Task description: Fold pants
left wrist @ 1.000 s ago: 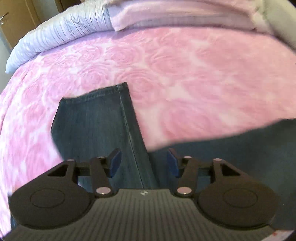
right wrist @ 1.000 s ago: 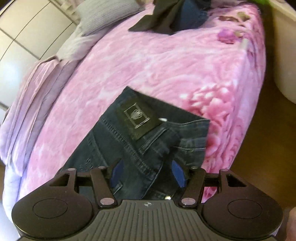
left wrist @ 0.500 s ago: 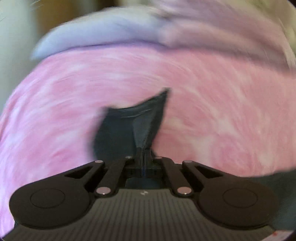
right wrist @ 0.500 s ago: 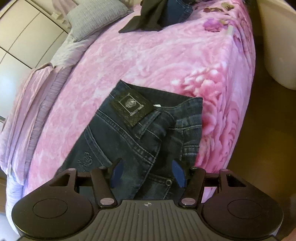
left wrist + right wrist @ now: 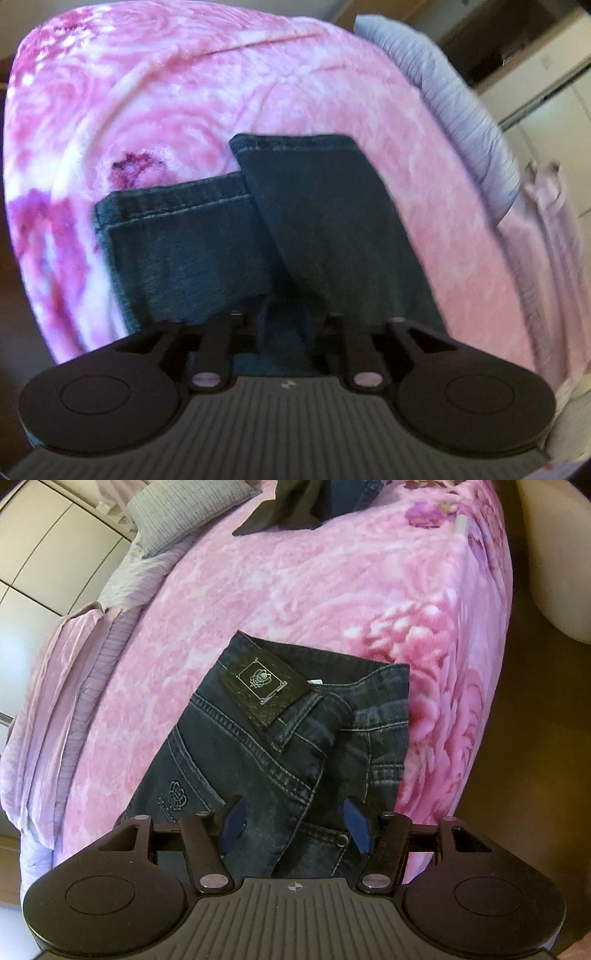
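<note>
Left gripper (image 5: 288, 321) first: my jaws have just been easing apart, and there is a plain gap between the two fingers. Dark denim fills that gap, but the picture is smeared and I can't see the pads biting on it, so I call myself released, with cloth lying between the fingers.

The pants (image 5: 192, 258) spread out from my fingertips up toward twelve o'clock. One trouser leg (image 5: 325, 221) is laid across the top and runs from my jaws toward one o'clock, its stitched hem at the far end. Under it a second layer pokes out toward ten o'clock, its own hem showing there. All of it lies on the pink rose blanket (image 5: 184, 92), and a lilac ribbed sheet (image 5: 461, 103) edges the bed at two o'clock.

Over to the right gripper (image 5: 294, 823): fingers wide apart, both blue pads bare and clamping nothing. It hangs over the waist end of the pants (image 5: 258, 760). The leather patch (image 5: 264, 690) sits on the waistband at twelve o'clock from my pads, a back pocket with a stitched emblem at nine o'clock, a metal rivet (image 5: 343, 840) just inside my right-hand pad. The denim lies near the blanket's (image 5: 314, 590) edge at three o'clock. Far off at twelve o'clock there is a heap of dark clothes (image 5: 295, 506), and at eleven a grey pillow (image 5: 184, 520).
</note>
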The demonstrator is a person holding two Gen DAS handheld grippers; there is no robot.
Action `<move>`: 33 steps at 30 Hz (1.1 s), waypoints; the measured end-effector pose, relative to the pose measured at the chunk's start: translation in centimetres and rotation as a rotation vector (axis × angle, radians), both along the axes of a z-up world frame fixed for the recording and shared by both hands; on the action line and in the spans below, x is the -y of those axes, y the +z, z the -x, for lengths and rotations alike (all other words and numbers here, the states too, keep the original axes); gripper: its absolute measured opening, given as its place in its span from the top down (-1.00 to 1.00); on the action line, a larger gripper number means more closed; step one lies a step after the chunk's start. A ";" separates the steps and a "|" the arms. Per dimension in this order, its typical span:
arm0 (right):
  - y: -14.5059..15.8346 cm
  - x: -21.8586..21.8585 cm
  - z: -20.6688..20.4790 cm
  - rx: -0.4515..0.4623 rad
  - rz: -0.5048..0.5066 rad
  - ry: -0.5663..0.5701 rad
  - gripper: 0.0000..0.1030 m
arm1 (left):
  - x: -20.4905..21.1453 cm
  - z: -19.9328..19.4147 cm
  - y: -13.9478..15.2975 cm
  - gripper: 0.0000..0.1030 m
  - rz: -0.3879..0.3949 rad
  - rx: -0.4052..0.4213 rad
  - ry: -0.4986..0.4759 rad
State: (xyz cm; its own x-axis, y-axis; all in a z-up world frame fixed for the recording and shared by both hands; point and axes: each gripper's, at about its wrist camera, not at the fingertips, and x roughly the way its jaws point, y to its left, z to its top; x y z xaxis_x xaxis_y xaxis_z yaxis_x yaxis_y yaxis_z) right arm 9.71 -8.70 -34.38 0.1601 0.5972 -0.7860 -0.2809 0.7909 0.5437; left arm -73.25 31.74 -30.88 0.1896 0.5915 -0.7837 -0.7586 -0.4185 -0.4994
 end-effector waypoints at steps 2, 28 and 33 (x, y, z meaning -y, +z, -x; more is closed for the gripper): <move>0.1 0.2 0.0 -0.003 -0.011 -0.003 -0.11 | -0.8 0.0 0.4 0.43 -0.021 -0.015 -0.012; -0.3 1.8 0.2 -0.045 -0.121 -0.058 -0.12 | -4.3 0.7 0.5 0.92 -0.071 -0.094 -0.065; -0.9 1.4 -0.6 -0.015 -0.151 -0.080 -0.11 | -4.6 0.1 0.5 0.95 -0.048 -0.149 -0.103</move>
